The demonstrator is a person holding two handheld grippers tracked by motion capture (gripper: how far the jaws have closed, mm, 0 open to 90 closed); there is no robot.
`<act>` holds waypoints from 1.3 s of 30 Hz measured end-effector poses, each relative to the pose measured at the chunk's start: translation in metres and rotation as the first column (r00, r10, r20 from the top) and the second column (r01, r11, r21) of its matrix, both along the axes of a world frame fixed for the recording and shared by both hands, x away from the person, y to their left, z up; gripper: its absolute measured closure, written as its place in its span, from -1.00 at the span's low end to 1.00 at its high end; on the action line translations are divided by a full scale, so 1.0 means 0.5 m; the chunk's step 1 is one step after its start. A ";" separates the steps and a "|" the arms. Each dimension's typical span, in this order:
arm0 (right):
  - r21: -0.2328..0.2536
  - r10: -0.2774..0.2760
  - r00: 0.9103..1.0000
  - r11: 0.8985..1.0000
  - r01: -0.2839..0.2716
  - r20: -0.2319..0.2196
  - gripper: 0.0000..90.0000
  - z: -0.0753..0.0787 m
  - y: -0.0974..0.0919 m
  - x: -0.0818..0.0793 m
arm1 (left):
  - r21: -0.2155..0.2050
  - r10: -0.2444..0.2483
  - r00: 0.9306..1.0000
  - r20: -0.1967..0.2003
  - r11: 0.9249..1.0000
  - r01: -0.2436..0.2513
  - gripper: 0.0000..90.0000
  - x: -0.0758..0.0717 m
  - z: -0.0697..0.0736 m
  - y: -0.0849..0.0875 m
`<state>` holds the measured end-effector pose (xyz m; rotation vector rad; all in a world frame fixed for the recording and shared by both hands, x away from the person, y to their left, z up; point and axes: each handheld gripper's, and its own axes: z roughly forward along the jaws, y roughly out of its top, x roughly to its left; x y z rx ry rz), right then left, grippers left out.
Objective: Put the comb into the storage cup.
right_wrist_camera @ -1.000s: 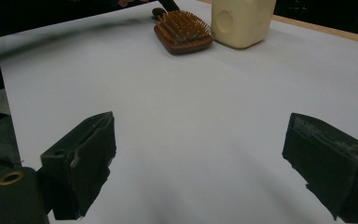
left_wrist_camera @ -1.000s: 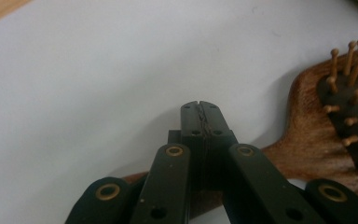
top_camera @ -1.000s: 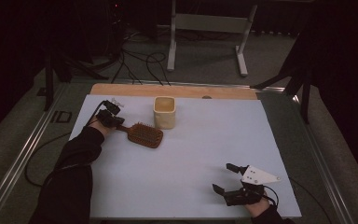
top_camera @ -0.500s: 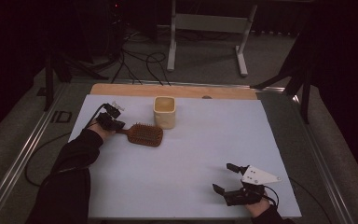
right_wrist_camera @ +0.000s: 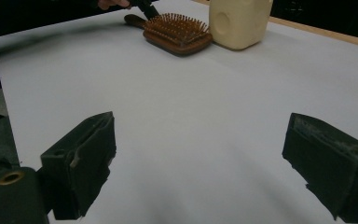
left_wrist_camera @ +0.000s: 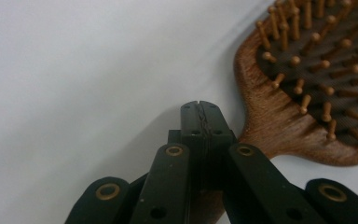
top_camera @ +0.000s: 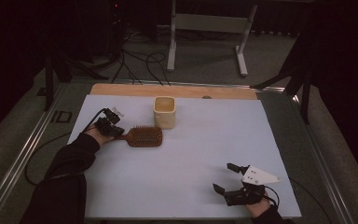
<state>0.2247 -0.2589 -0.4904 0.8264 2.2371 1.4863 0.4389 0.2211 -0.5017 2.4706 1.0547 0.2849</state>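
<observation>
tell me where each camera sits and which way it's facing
High view: fixed above the person's side, looking forward and down on the table; both forearms enter from the bottom, left gripper at the hairbrush handle, right gripper open over bare table.
Left gripper view: rides the left gripper, looking down along its shut jaws beside the hairbrush.
Right gripper view: rides the right gripper, looking low across the table between its open jaws.
Shared: the right gripper view and high view both show hairbrush and cream cup.

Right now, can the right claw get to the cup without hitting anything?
Probably yes. The right claw is open, and bare table lies between it and the cup; the brush sits off to the side.
</observation>
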 end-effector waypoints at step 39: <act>0.001 -0.004 1.000 1.000 0.004 0.007 -0.79 0.004 0.001 -0.002 | 0.022 -0.058 0.993 -0.100 0.998 0.060 1.00 -0.120 0.014 -0.012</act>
